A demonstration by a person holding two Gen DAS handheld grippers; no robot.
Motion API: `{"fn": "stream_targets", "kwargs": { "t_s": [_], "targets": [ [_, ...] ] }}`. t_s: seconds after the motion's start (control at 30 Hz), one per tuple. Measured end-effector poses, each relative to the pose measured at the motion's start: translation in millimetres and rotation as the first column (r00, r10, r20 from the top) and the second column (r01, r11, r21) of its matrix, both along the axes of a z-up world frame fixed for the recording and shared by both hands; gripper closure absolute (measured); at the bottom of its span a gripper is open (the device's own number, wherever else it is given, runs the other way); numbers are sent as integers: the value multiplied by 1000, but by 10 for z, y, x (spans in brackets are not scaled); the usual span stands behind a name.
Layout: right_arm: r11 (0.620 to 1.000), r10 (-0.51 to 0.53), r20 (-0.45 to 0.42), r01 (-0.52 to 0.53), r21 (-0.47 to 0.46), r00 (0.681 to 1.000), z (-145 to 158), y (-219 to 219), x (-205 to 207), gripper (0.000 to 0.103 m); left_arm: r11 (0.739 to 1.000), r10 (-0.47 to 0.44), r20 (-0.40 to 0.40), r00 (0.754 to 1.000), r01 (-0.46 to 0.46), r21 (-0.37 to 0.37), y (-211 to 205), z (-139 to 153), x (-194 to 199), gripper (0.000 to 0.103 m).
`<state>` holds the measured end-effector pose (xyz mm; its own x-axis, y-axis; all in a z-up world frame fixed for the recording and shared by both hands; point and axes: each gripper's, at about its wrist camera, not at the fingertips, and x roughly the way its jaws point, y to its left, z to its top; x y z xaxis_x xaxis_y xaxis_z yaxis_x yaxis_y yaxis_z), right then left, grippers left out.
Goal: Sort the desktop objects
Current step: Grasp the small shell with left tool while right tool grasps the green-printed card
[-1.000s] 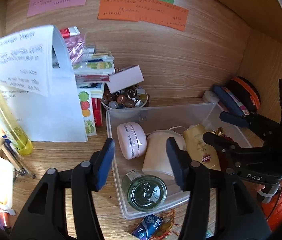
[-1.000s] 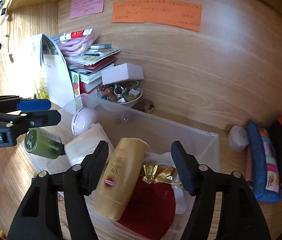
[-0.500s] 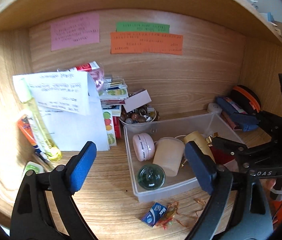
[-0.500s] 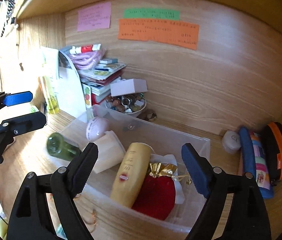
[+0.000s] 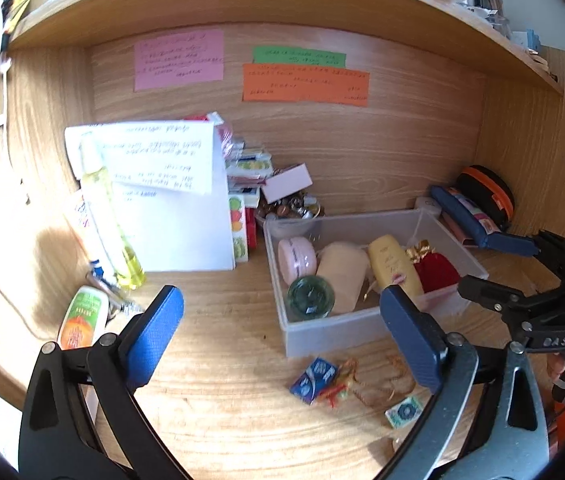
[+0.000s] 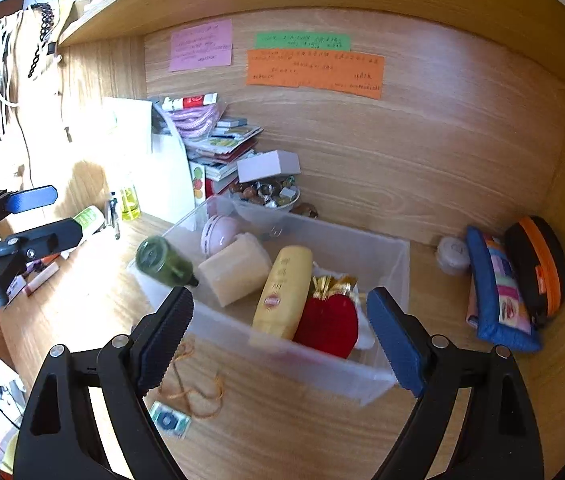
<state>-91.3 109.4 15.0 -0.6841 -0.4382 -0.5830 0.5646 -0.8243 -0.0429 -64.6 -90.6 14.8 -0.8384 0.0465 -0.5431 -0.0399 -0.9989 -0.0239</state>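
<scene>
A clear plastic bin (image 5: 346, 332) (image 6: 314, 368) sits on the wooden desk. It holds a green glass bottle (image 5: 310, 296) (image 6: 162, 262), a pink round case (image 5: 296, 260), a beige block (image 6: 238, 272), a yellow UV tube (image 6: 282, 292) and a red pouch (image 6: 326, 320). My left gripper (image 5: 282, 336) is open and empty, in front of the bin. My right gripper (image 6: 278, 336) is open and empty, before the bin's near wall. On the desk in front lie a small blue box (image 5: 314, 374), a gold cord (image 6: 190, 388) and a small green packet (image 5: 404, 412) (image 6: 170, 420).
A folded paper sheet (image 5: 170, 200), a yellow bottle (image 5: 102, 216) and a stack of books stand at the back left. A bowl of beads (image 6: 266, 196) sits behind the bin. A blue pencil case (image 6: 498, 292) and a black-orange case (image 6: 538, 264) lean at the right wall.
Both grippers have pulled back from the bin and opened wider. The green bottle lies in the bin's near left corner throughout.
</scene>
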Motion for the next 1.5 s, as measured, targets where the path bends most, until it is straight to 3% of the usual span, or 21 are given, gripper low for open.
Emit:
{"fn": "stream_targets", "kwargs": {
  "t_s": [0.27,0.73,0.9,1.2,1.5],
  "targets": [
    [1000,0,50,-1,31,999,-356,-41,280,16,999,30,87,996,-32,24,-126,-324,98,3],
    [999,46,216,-44,-11,975,-935,-271,630,21,992,30,206,978,-55,114,-294,-853,335,3],
    [998,56,253,-57,-6,966,-1022,-371,642,43,992,-11,198,980,-14,124,-247,-913,455,3],
    [999,24,248,-32,30,968,-1086,-439,611,69,994,-74,190,979,57,90,-40,-952,614,3],
    [999,-22,255,31,-29,967,-1052,-143,608,72,983,-176,216,960,163,80,401,-1042,664,3]
  ]
}}
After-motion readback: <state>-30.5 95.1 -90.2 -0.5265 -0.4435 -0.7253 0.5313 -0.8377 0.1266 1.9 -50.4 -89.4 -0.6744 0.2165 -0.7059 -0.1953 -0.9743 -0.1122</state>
